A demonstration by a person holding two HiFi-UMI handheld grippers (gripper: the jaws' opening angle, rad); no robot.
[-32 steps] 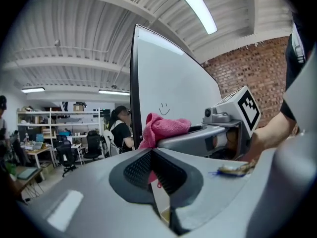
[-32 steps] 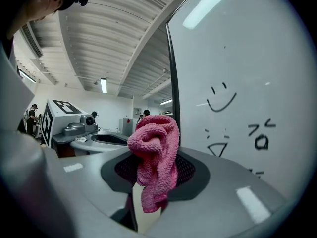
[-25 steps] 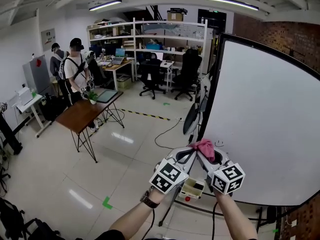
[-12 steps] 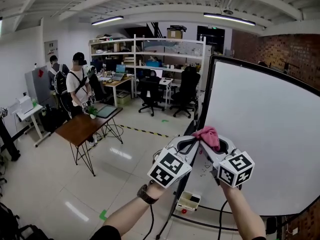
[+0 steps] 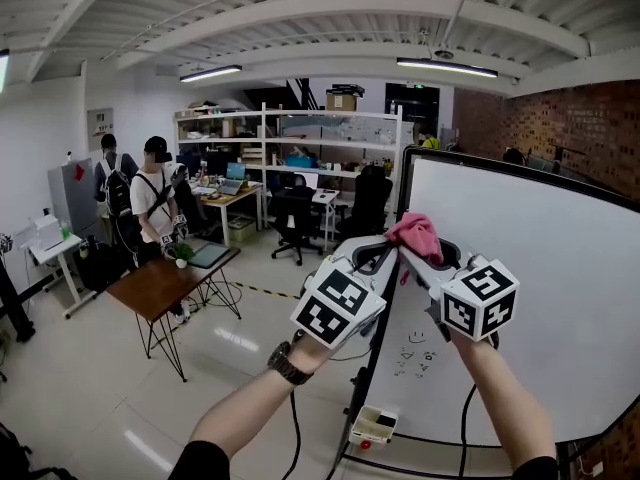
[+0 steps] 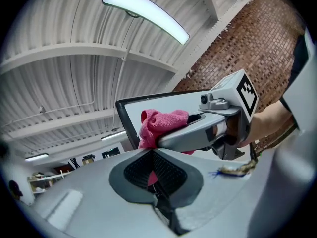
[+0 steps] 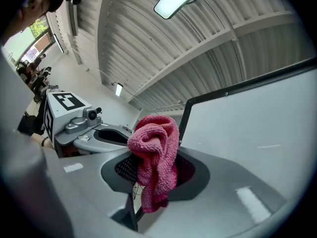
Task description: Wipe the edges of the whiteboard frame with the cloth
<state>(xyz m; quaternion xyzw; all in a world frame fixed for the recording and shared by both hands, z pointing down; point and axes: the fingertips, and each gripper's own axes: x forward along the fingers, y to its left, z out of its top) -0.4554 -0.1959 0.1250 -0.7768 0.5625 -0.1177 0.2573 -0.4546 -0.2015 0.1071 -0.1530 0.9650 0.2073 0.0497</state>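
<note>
A pink cloth (image 5: 415, 236) is bunched where my two grippers meet, against the whiteboard's black frame (image 5: 372, 358) near its top-left corner. My right gripper (image 5: 420, 258) is shut on the cloth (image 7: 156, 157), which hangs down between the jaws of the right gripper (image 7: 156, 170), with the frame's corner (image 7: 185, 120) just behind it. My left gripper (image 5: 387, 253) comes in from the left. In the left gripper view the left gripper (image 6: 151, 155) looks shut, a pink sliver showing between its pads. The cloth (image 6: 161, 125) rises from its tip against the frame (image 6: 121, 113).
The white board surface (image 5: 540, 298) fills the right side, with a brick wall behind it. A small white box (image 5: 375, 426) sits at the board's foot. Farther left are a wooden table (image 5: 160, 258), two standing people (image 5: 155, 193), office chairs (image 5: 298, 218) and shelves.
Both grippers, with the cloth between them, have risen along the frame's left edge from low on the board to near its top corner.
</note>
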